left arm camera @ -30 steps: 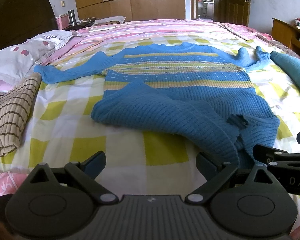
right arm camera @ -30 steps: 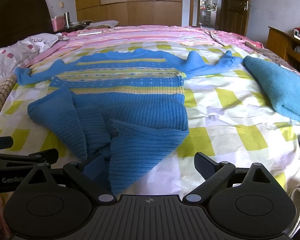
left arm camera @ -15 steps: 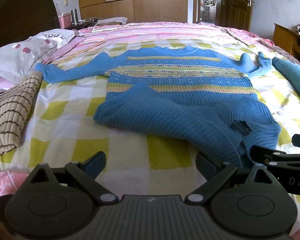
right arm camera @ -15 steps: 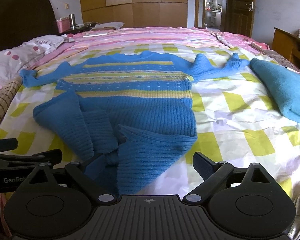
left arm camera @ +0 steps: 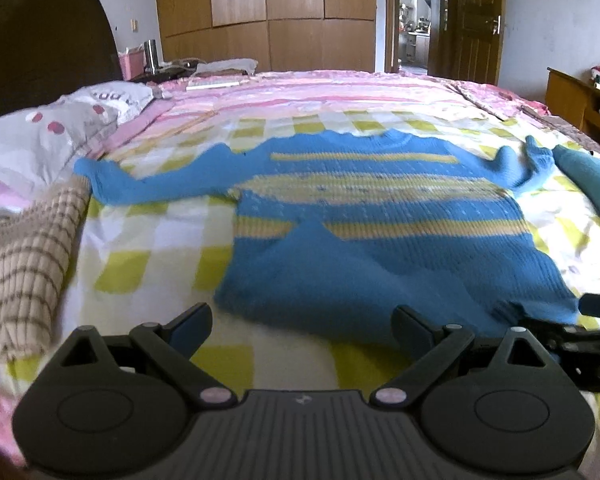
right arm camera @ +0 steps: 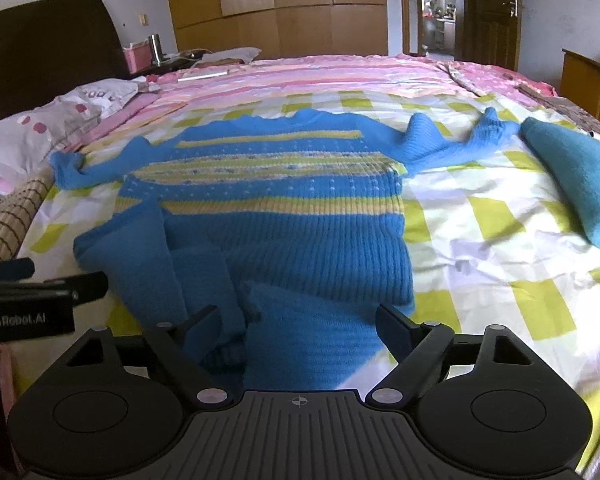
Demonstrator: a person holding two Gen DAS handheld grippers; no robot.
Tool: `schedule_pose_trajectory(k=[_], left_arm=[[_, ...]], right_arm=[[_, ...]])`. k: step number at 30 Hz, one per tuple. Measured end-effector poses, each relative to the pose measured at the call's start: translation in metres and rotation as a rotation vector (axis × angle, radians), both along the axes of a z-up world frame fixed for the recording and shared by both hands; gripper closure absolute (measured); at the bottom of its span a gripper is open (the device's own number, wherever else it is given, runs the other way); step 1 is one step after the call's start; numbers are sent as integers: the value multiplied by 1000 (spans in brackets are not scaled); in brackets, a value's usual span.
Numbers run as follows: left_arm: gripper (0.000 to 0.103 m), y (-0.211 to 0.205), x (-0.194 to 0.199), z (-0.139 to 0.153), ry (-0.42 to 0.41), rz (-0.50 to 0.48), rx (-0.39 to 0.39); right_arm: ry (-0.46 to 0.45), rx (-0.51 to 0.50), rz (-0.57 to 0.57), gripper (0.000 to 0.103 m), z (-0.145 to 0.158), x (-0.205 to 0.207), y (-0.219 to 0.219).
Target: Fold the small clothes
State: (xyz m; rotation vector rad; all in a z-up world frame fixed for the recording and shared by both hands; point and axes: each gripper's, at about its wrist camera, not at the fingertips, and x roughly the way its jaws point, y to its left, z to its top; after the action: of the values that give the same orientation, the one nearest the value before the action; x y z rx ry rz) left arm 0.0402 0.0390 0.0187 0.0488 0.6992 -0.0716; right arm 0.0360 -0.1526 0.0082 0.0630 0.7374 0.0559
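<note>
A blue knit sweater [left arm camera: 380,232] with yellow stripes lies spread on the checked bedsheet [left arm camera: 160,240], sleeves out to both sides, its hem folded up and rumpled at the near edge. It also shows in the right wrist view [right arm camera: 284,216]. My left gripper [left arm camera: 302,326] is open and empty, just short of the hem's left part. My right gripper [right arm camera: 296,322] is open over the bunched hem, with cloth lying between its fingers. The right gripper's side shows at the right edge of the left wrist view [left arm camera: 580,332]. The left gripper's side shows in the right wrist view [right arm camera: 40,292].
A folded beige striped garment [left arm camera: 24,256] lies at the left. A folded teal cloth [right arm camera: 572,176] lies at the right. Pillows [left arm camera: 48,136] sit at the far left by the dark headboard [left arm camera: 44,52]. A pink quilt [left arm camera: 320,92] covers the far bed.
Both grippers have moved forward toward the sweater. The hem now lies closer, with cloth between the right gripper's fingers. Both stay open.
</note>
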Motion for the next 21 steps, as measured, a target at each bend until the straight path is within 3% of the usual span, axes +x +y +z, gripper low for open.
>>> schedule_pose_trajectory(k=[6, 12, 15, 17, 21], left_arm=[[2, 10, 36, 6, -33, -34, 3], [2, 13, 71, -7, 6, -124, 34], [16, 15, 85, -18, 57, -162, 31], [35, 18, 90, -23, 93, -169, 8], [55, 28, 93, -30, 154, -190, -50]], right_arm=[[13, 5, 15, 18, -2, 14, 3], [25, 18, 66, 18, -5, 29, 13], [40, 32, 93, 18, -8, 37, 18], [47, 38, 115, 18, -10, 41, 22], [51, 54, 175, 18, -11, 45, 32]])
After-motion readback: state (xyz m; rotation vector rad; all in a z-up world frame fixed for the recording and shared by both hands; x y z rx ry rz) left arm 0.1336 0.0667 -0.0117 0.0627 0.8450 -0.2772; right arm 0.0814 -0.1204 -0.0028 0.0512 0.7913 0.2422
